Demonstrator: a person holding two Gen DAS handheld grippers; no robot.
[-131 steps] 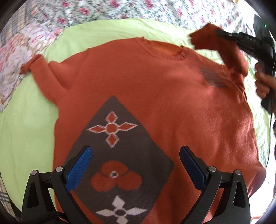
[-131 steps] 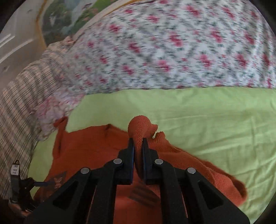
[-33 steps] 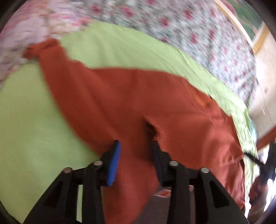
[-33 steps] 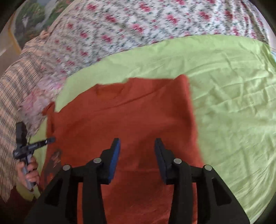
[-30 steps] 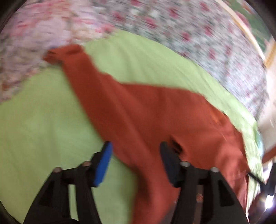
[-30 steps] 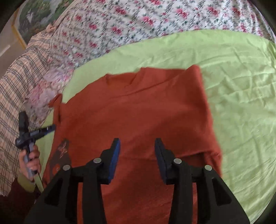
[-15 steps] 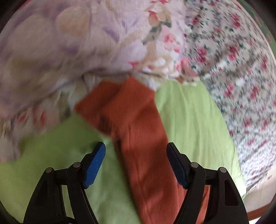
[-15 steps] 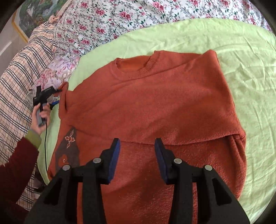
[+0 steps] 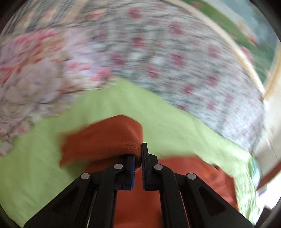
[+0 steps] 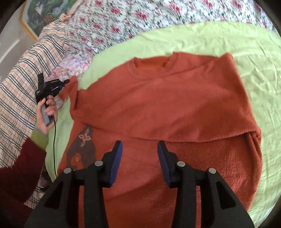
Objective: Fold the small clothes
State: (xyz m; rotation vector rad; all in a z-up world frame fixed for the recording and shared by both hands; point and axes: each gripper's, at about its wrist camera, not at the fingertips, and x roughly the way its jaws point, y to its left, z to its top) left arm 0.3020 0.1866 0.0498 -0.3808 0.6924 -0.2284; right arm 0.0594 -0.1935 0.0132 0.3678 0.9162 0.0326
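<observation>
An orange knitted sweater (image 10: pixel 166 105) lies on a light green sheet (image 10: pixel 228 36), with one sleeve folded across its chest. A dark patch with flower motifs (image 10: pixel 81 149) shows at its lower left. My left gripper (image 9: pixel 138 152) is shut on the cuff of the other sleeve (image 9: pixel 105 140) and holds it lifted; it also shows in the right wrist view (image 10: pixel 65 81) at the sweater's left edge. My right gripper (image 10: pixel 139 149) is open and empty above the sweater's lower body.
A floral bedspread (image 10: pixel 140 19) and a plaid blanket (image 10: pixel 21 79) border the green sheet at the back and left. A framed picture (image 10: pixel 43 10) hangs at the top left. The left wrist view is motion-blurred.
My left gripper went to the left sleeve's cuff, closed on it and lifted it. My right gripper let go of the right sleeve, now folded across the chest, and drew back open.
</observation>
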